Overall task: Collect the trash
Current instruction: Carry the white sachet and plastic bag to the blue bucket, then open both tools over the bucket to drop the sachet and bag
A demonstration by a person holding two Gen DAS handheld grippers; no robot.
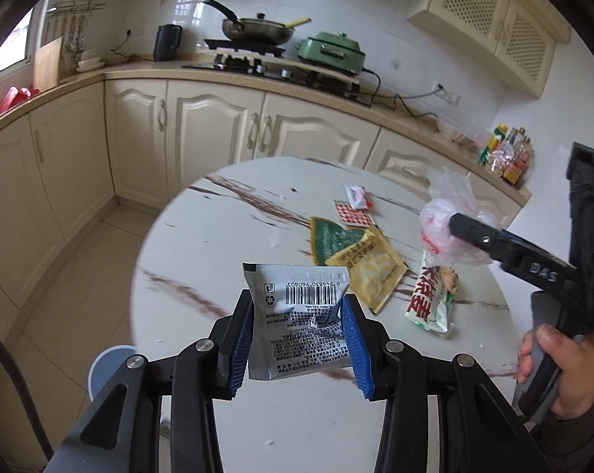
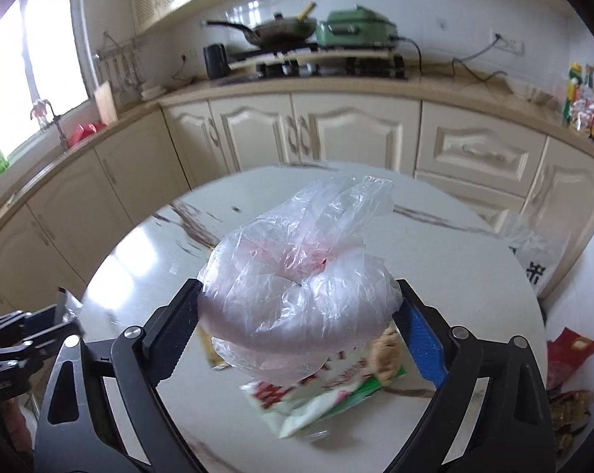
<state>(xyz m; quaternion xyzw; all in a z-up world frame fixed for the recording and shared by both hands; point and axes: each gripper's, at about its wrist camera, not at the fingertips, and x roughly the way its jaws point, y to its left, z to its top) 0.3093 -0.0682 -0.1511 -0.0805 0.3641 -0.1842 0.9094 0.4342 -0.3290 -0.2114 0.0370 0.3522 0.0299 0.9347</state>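
Note:
My left gripper (image 1: 298, 300) is shut on a crumpled silver wrapper (image 1: 301, 315) with a barcode, held above the near side of the round marble table (image 1: 218, 244). My right gripper (image 2: 297, 288) is shut on a bunched clear plastic bag (image 2: 301, 276) that fills the gap between its pads. In the left wrist view one of its fingers (image 1: 474, 232) shows against that bag (image 1: 446, 213), over the table's right side. On the table lie a green wrapper (image 1: 328, 240), a yellow wrapper (image 1: 372, 268), a red checked packet (image 1: 354, 213), a small sachet (image 1: 356, 196) and a red-and-white noodle wrapper (image 2: 320, 390).
Cream cabinets and a counter run behind the table, with a wok (image 1: 257, 29), a green electric pot (image 1: 330, 49) and a kettle (image 1: 166, 41). Bottles (image 1: 507, 155) stand at the counter's right end. Another clear bag (image 2: 533, 248) hangs at the table's right edge. A blue stool (image 1: 108, 366) stands low left.

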